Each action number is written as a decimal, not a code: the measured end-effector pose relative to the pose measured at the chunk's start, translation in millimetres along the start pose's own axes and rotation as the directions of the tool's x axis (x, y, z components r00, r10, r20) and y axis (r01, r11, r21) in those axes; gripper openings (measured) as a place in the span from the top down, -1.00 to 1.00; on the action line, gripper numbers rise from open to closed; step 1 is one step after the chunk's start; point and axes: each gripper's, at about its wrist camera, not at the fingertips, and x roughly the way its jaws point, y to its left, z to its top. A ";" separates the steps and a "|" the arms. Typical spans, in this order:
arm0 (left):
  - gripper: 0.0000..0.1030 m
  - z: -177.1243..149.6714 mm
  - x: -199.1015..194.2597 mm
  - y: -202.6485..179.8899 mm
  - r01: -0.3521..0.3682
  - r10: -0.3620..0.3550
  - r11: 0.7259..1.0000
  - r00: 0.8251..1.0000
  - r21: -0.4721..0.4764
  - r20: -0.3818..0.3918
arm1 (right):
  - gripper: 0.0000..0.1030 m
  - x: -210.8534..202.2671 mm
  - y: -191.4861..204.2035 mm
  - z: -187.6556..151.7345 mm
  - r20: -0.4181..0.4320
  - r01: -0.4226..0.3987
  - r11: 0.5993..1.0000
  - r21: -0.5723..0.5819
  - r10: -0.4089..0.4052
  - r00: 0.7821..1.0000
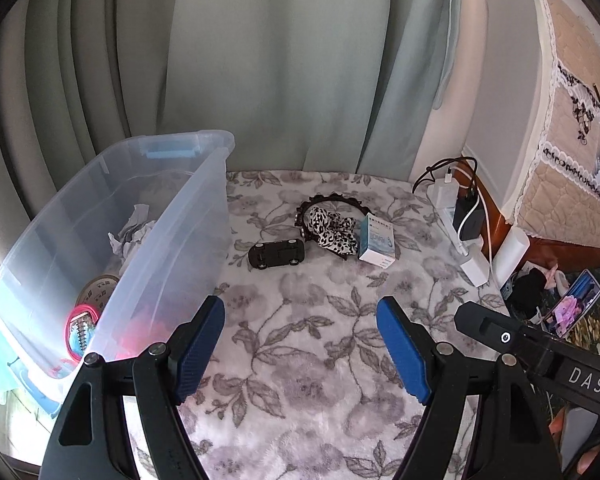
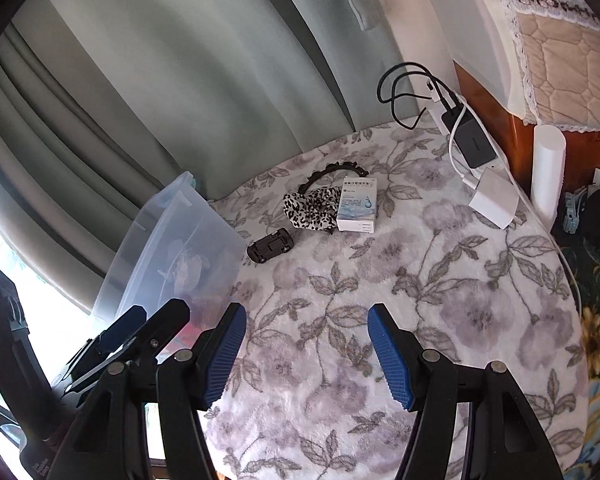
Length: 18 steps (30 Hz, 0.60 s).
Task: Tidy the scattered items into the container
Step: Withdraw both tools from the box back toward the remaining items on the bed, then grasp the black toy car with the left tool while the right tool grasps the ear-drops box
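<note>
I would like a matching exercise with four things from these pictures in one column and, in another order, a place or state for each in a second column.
Column 1:
1. toy car
2. small blue-and-white box
3. crumpled paper
4. white charger

Column 2:
A. inside the clear plastic bin
B. lying upside down, wheels up
C. beside the black adapter, cable attached
D. against the leopard-print headband

Pairs: 1-B, 2-D, 3-A, 4-C
</note>
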 end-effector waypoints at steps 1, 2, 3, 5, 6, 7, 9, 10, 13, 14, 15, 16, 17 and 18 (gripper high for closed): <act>-0.54 -0.5 5.1 0.5 0.001 -0.001 1.000 1.000 -0.001 -0.005 | -0.30 4.7 -2.7 -0.5 -0.011 0.003 1.000 0.004 -0.002 1.000; -0.54 -1.0 10.2 1.1 0.000 0.000 1.000 1.000 -0.001 -0.009 | -0.30 9.3 -5.2 -0.9 -0.020 0.004 1.000 0.008 -0.004 1.000; -0.54 -1.5 15.3 1.7 0.000 0.000 1.000 1.000 0.000 -0.014 | -0.30 13.4 -7.4 -1.1 -0.028 0.005 1.000 0.011 -0.005 1.000; -0.54 -3.2 26.8 3.1 0.002 -0.002 1.000 1.000 -0.003 -0.030 | -0.30 21.6 -11.8 -1.4 -0.042 0.007 1.000 0.016 -0.007 0.999; -0.54 -4.2 33.0 3.7 0.001 -0.001 1.000 0.999 -0.009 -0.039 | -0.30 25.6 -14.1 -1.3 -0.048 0.009 1.000 0.019 -0.009 0.999; -0.54 -5.3 39.2 4.3 0.000 0.000 1.000 0.999 -0.014 -0.048 | -0.30 29.7 -16.5 -1.0 -0.054 0.012 1.000 0.021 -0.011 0.998; -0.54 -7.0 51.0 5.2 -0.004 0.003 1.000 0.998 -0.022 -0.061 | -0.30 37.7 -20.6 -0.3 -0.065 0.017 0.999 0.027 -0.015 0.998; -0.54 -6.9 55.3 5.4 -0.012 0.011 1.000 0.999 -0.024 -0.052 | -0.30 41.7 -22.6 0.2 -0.070 0.018 0.999 0.029 -0.016 0.997; -0.54 -4.0 68.3 6.0 -0.035 0.035 0.999 0.999 -0.031 -0.018 | -0.30 53.3 -27.9 2.5 -0.081 0.026 0.999 0.030 -0.024 0.996; -0.54 -2.4 73.2 6.3 -0.041 0.040 0.999 0.999 -0.033 -0.011 | -0.30 57.1 -29.5 3.5 -0.083 0.029 0.999 0.031 -0.027 0.996; -0.54 -0.8 79.1 6.6 -0.045 0.045 0.998 0.999 -0.038 -0.007 | -0.30 60.6 -31.0 4.5 -0.086 0.032 0.999 0.034 -0.029 0.996; -0.54 0.9 85.8 7.0 -0.049 0.048 0.998 0.999 -0.046 -0.006 | -0.30 64.1 -32.6 5.6 -0.088 0.034 0.999 0.037 -0.031 0.996; -0.54 2.5 92.2 7.5 -0.053 0.053 0.997 0.999 -0.056 -0.005 | -0.30 67.5 -34.1 6.7 -0.092 0.035 0.999 0.039 -0.032 0.995; -0.54 3.9 98.4 8.1 -0.060 0.060 0.996 0.998 -0.067 -0.004 | -0.30 70.8 -35.5 7.7 -0.095 0.037 0.998 0.040 -0.033 0.995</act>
